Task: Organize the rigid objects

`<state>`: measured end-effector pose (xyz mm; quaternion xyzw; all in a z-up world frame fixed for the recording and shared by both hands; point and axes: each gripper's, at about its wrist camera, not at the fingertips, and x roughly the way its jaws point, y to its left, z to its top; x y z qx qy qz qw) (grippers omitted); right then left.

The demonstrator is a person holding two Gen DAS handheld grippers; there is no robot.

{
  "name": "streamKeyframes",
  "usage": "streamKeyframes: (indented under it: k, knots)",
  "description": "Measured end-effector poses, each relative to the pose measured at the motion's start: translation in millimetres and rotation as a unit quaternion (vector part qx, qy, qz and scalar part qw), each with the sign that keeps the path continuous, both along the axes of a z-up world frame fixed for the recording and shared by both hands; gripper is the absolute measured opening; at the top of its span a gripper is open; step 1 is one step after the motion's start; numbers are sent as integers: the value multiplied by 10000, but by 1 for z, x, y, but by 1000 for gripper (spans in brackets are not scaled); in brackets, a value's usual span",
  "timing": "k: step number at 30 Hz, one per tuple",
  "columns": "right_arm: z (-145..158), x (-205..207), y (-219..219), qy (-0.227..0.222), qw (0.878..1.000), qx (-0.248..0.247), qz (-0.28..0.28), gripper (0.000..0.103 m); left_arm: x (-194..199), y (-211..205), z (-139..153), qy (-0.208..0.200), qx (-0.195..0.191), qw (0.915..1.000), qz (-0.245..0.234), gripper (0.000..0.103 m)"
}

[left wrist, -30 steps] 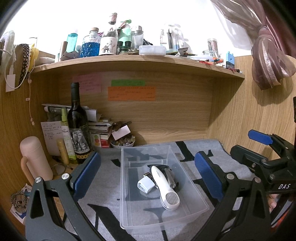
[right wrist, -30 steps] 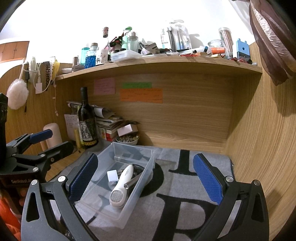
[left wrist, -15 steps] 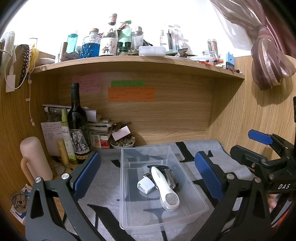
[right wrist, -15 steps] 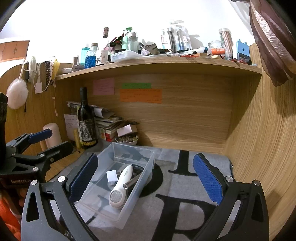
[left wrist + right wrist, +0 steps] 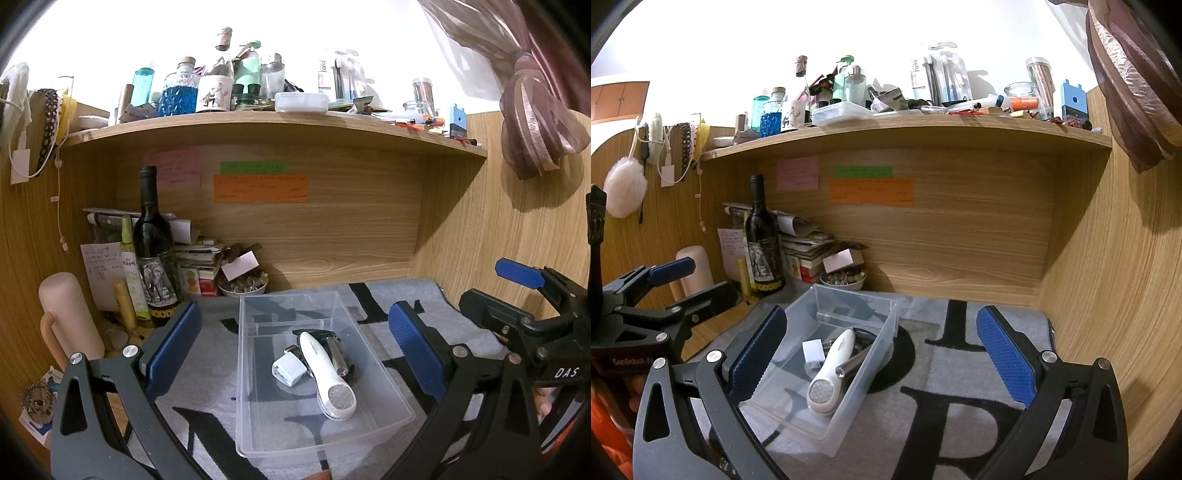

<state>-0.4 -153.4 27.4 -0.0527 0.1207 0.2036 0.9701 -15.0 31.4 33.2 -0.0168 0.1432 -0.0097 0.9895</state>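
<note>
Both grippers, left (image 5: pixel 295 347) and right (image 5: pixel 881 350), hover with fingers wide apart and empty. Clear bin (image 5: pixel 373 352) on the mat holds the white shaver (image 5: pixel 327 376); any further item should go in gently, at its far end.

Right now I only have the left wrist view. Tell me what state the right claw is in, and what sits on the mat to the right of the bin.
Observer: The right claw is open, with nothing between its fingers.
Operator: Now report the mat beside the bin.
Observer: To the right of the clear bin, the mat shows only large black letters. No object lies on it up to the wooden side wall.
</note>
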Motion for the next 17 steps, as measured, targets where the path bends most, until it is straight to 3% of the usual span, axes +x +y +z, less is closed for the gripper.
streamKeyframes:
  k: [17]
  knots:
    - [0,4,-3,10,9999,-99,108,103,7,-1,-4,164,-56,9998,-128,103]
